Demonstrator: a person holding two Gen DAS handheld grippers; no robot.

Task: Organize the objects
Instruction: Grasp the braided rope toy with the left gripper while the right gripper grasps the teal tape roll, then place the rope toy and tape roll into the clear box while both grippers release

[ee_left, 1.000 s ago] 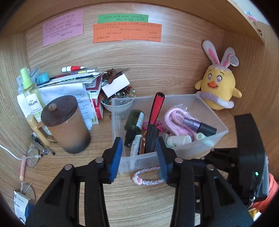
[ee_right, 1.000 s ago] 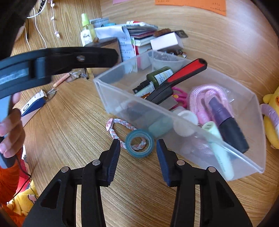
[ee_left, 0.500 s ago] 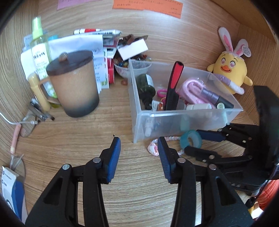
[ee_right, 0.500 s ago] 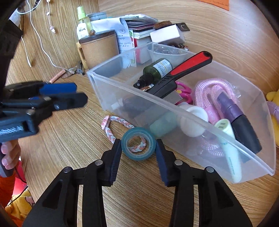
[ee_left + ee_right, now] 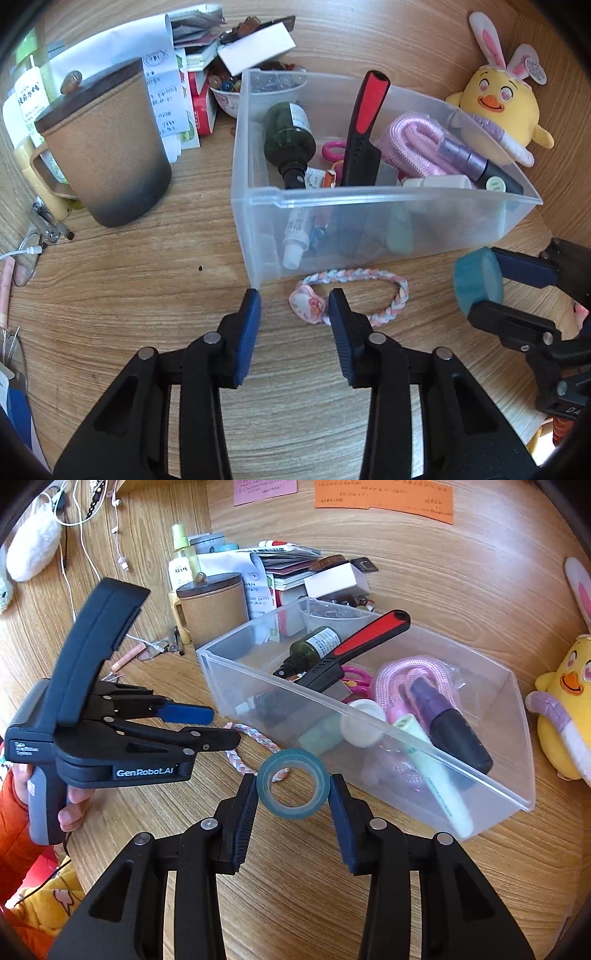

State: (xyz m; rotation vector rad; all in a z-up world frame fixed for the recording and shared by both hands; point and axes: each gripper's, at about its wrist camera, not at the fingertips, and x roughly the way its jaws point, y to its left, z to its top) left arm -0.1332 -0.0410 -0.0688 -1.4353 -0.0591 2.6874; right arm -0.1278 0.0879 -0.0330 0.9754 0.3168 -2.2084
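My right gripper (image 5: 293,794) is shut on a teal tape roll (image 5: 293,783), lifted off the desk just in front of the clear plastic bin (image 5: 369,725); the roll also shows in the left wrist view (image 5: 476,278). The bin (image 5: 332,199) holds a green bottle (image 5: 290,138), a red-and-black comb (image 5: 364,129), a pink cord (image 5: 413,144), a purple-black marker and small tubes. My left gripper (image 5: 294,314) is open, just above the desk around the charm end of a pink braided bracelet (image 5: 354,291) lying before the bin.
A brown lidded mug (image 5: 103,147) stands left of the bin, with stacked papers and books (image 5: 177,74) behind it. A yellow chick plush (image 5: 498,107) sits at the back right. Scissors, cable and pens lie at the left edge (image 5: 40,236).
My right gripper closed on the tape roll and lifted it off the desk. My left gripper came down and forward to the bracelet, still open.
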